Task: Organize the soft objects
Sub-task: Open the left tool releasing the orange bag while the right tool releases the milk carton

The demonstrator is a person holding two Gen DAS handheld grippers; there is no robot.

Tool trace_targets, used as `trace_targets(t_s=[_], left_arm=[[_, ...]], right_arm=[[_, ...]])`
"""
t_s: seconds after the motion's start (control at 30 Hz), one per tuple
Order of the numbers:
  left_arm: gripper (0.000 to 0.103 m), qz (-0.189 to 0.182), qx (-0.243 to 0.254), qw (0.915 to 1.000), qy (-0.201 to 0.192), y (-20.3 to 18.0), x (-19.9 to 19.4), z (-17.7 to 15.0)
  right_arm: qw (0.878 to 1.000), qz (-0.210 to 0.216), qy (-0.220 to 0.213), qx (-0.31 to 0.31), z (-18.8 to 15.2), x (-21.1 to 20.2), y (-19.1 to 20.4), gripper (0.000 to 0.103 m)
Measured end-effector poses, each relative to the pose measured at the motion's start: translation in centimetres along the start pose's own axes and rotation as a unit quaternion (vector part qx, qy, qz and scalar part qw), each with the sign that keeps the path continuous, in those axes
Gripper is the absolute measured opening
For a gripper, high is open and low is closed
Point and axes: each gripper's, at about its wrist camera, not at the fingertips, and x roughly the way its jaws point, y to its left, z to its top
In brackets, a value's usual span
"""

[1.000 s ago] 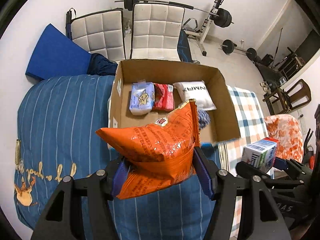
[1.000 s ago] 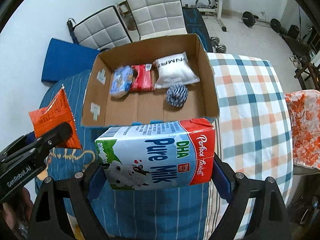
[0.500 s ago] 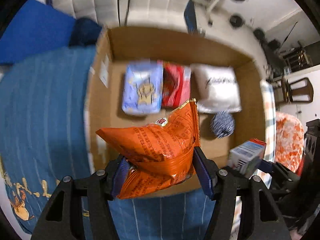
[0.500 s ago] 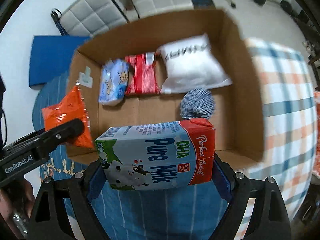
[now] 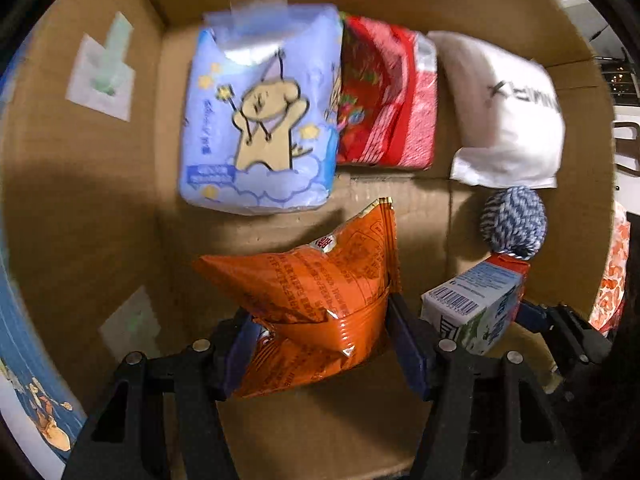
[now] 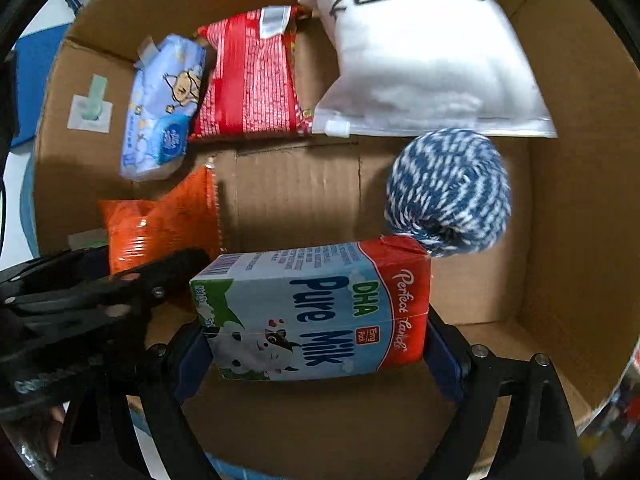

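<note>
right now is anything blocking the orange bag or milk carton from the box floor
Nothing visible. Bare cardboard box floor lies under the orange snack bag and the milk carton; the yarn ball lies just beyond the carton.

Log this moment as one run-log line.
left gripper: shut on orange snack bag | right gripper: shut on milk carton | both over cardboard box

Left gripper (image 5: 326, 344) clamped on orange bag (image 5: 316, 296) inside cardboard box (image 5: 80, 200), blue pack (image 5: 260, 120), red pack (image 5: 384, 96) and white pouch (image 5: 508, 116) along far wall, yarn ball (image 5: 514, 222) beside milk carton (image 5: 476, 308) in right gripper (image 5: 532, 316).
</note>
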Motion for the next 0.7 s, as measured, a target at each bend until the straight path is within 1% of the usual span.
trace_targets(t_s=[0.1,0.17,0.27,0.43,0.53,0.6,0.7], left_arm=[[0.061,-0.005,-0.005,0.9998,0.016,0.3,1.5,0.1],[0.062,-0.008,-0.012,0.9996,0.023,0.7,2.5,0.1],[0.062,0.0,-0.006,0.9997,0.022,0.6,3.0,0.0],[0.062,0.0,-0.006,0.9998,0.021,0.4,2.6,0.6],[0.062,0.004,-0.007,0.9998,0.02,0.3,2.6,0.3],[0.062,0.006,-0.01,0.9996,0.024,-0.2,2.5,0.8],[0.062,0.011,-0.014,0.9993,0.034,-0.1,2.8,0.4]], right_arm=[[1.0,-0.01,0.011,-0.006,0.5,0.7,0.5,0.092],[0.999,-0.026,0.022,-0.015,0.7,1.5,1.0,0.092],[0.998,-0.042,0.036,-0.016,0.7,2.6,1.3,0.092],[0.998,-0.041,0.056,-0.008,1.0,3.4,1.1,0.092],[0.997,-0.045,0.065,-0.007,1.2,3.5,1.3,0.092],[0.997,-0.044,0.069,-0.005,1.8,3.7,0.9,0.093],[0.996,-0.041,0.075,-0.001,2.2,3.9,0.5,0.093]])
